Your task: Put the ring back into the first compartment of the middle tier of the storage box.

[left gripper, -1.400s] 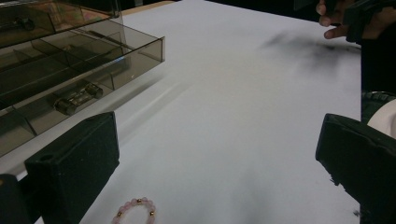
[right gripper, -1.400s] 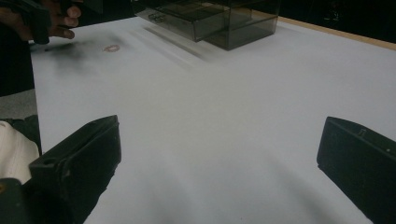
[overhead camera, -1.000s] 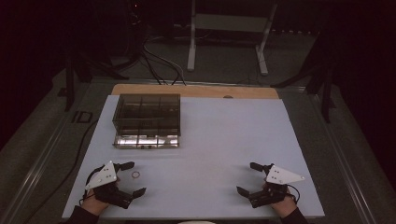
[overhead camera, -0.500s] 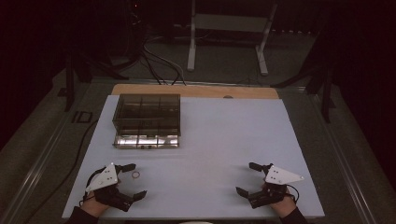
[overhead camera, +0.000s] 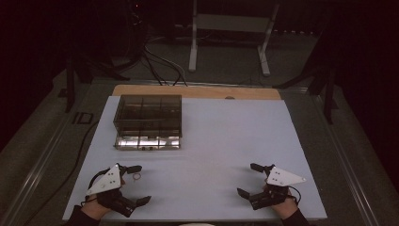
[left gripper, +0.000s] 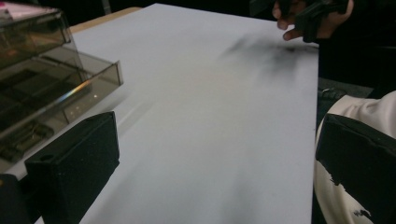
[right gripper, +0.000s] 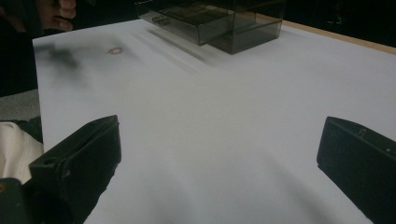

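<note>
Dark floor, cables and a white stand are seen behind the bench (overhead camera: 226, 141) in the high view. A smoked box (overhead camera: 148, 120) with one drawer pulled out stands on the white top toward the far left. The left gripper (overhead camera: 135, 184) is held at the near left corner, jaws apart, with a small ring (overhead camera: 136, 176) lying on the top just beside its far jaw, apart from it as far as can be told. The right gripper (overhead camera: 250, 179) is held at the near right, jaws apart and empty.

From the left gripper view, the box (left gripper: 42, 88) is seen at the left, and nothing lies between the wide jaws.

From the right gripper view, the ring (right gripper: 115, 50) is seen far off near the left hand (right gripper: 58, 11), with the box (right gripper: 215, 21) beyond.

Nothing is judged picked up yet; the ring remains to be grasped and, presumably, placed in the drawer.
</note>
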Motion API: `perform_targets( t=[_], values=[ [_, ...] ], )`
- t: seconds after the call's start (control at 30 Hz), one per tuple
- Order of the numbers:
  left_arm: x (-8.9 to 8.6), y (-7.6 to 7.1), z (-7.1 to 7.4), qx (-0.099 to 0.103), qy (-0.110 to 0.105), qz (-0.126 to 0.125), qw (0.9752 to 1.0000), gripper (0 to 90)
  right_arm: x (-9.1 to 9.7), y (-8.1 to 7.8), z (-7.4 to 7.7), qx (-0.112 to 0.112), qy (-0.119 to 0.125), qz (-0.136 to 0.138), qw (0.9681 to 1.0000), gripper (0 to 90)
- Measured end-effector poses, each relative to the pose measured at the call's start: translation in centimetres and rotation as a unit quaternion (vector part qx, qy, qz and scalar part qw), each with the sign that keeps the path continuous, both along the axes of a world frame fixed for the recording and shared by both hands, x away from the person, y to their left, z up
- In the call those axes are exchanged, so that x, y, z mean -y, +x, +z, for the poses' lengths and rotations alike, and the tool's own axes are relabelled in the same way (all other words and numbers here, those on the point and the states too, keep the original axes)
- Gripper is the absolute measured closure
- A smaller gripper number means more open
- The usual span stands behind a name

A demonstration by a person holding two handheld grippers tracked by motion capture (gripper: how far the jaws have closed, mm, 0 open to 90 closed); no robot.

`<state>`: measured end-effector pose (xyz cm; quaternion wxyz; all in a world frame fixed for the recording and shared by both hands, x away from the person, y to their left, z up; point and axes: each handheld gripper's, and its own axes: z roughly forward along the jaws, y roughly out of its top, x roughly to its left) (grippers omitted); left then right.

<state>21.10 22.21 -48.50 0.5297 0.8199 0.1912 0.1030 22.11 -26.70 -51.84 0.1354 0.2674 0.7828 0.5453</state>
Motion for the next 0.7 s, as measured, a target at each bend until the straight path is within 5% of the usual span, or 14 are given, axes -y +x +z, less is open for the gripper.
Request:
perform_targets(
  t=[0.7],
  values=[
    [-1.3, 1.3, 2.2, 0.015, -0.016, 0.049, 0.9986, 1.0, 0.0, 0.0, 0.1, 0.003, 0.004, -0.002, 1.0, 0.0]
  ],
)
